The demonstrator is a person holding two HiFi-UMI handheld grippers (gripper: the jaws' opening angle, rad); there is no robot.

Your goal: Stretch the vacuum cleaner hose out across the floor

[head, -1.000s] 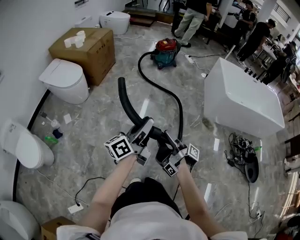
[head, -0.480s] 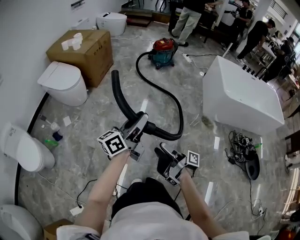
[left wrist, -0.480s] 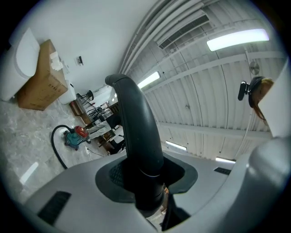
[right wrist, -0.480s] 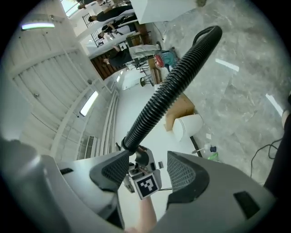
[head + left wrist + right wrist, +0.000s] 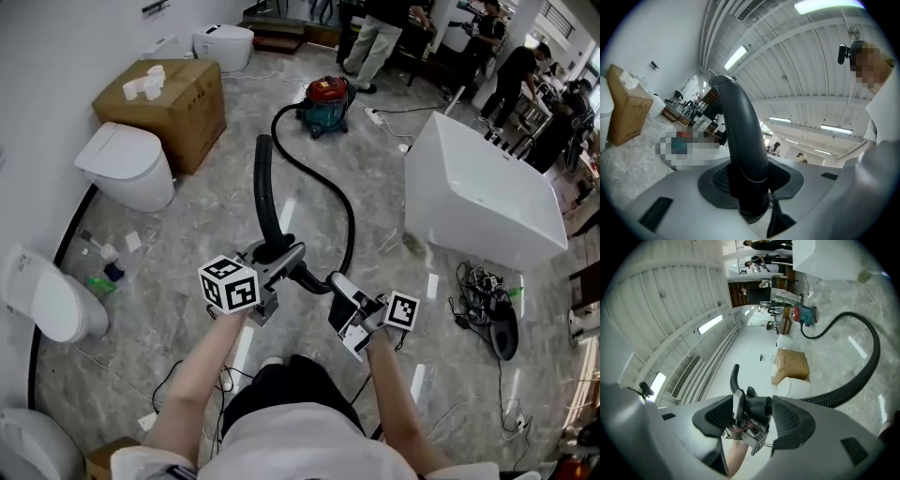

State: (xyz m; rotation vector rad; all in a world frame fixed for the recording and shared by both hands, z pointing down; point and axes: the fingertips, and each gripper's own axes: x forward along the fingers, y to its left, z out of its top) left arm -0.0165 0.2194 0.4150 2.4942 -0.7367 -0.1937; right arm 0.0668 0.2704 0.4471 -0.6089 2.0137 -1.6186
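The red and teal vacuum cleaner [image 5: 328, 101] stands far off on the floor. Its black hose [image 5: 349, 220] curves across the tiles back to my hands. My left gripper [image 5: 278, 258] is shut on the hose's rigid curved end tube [image 5: 266, 192], which rises from the jaws [image 5: 747, 187] in the left gripper view. My right gripper [image 5: 339, 292] stands open just right of it, tips at the hose. In the right gripper view the hose cuff [image 5: 757, 408] shows in the gap of that gripper [image 5: 752, 412], with no pad pressing on it.
A white bathtub [image 5: 483, 197] stands to the right, with a cable tangle [image 5: 487, 305] below it. On the left are toilets [image 5: 127, 164] [image 5: 47, 295], a cardboard box [image 5: 173, 94] and small bottles [image 5: 108, 270]. A cord [image 5: 178, 370] lies near my feet. Several people stand at the back.
The hose's end tube has swung from leaning left to pointing almost straight away. My right gripper, which had dropped below the hose, has risen to it beside the left gripper.
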